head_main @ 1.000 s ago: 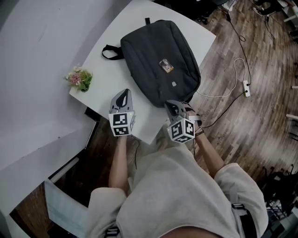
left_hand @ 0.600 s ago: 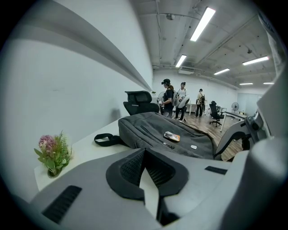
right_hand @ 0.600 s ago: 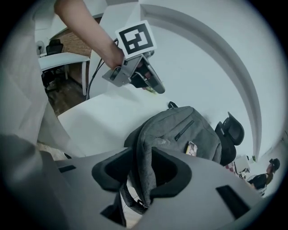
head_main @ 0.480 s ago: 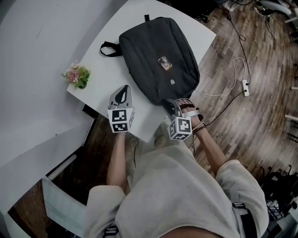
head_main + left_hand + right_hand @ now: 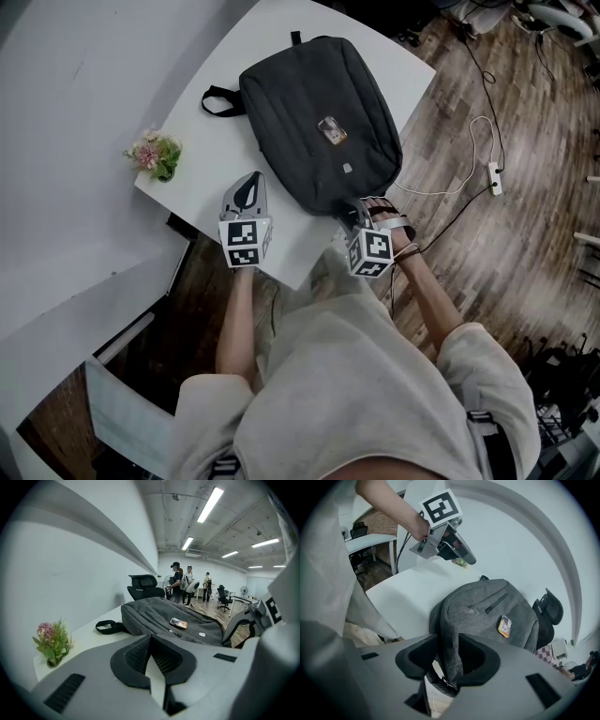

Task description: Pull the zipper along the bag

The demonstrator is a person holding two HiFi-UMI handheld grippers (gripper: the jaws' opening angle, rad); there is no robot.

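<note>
On the white table (image 5: 202,141): dark grey bag (image 5: 319,122) lying flat, strap (image 5: 221,101) at the far left end, near end at the table's near corner.
Beside the bag: small potted plant (image 5: 155,153), well apart to the left and out of the way.
Left gripper (image 5: 247,187): pads together with nothing between them, hovering over bare table just left of the bag, not touching it.
Right gripper (image 5: 449,657): jaws wide and just been closing a little. Bag's near end standing between the pads, cloth filling most of the gap, no firm pinch evident.
Zipper (image 5: 496,603): short dark line on the top face, near the small tag (image 5: 332,131). Pull perhaps at the end nearest the tag, too small to be sure. No longer track along the rim to be made out.
Handling, as a judgement: soft cloth shell, limp and probably light, so likely to bunch, fold or slide on the smooth tabletop when tugged. Not fragile.
Where to hold: thick seamed end or corner for anchoring, as now between the right pads. Little pull tab for the other gripper, pinched across its flat faces, close to the slider.
Risk: track buckling if the cloth is left slack. Best kept taut, with the pull drawn in line with the teeth.
</note>
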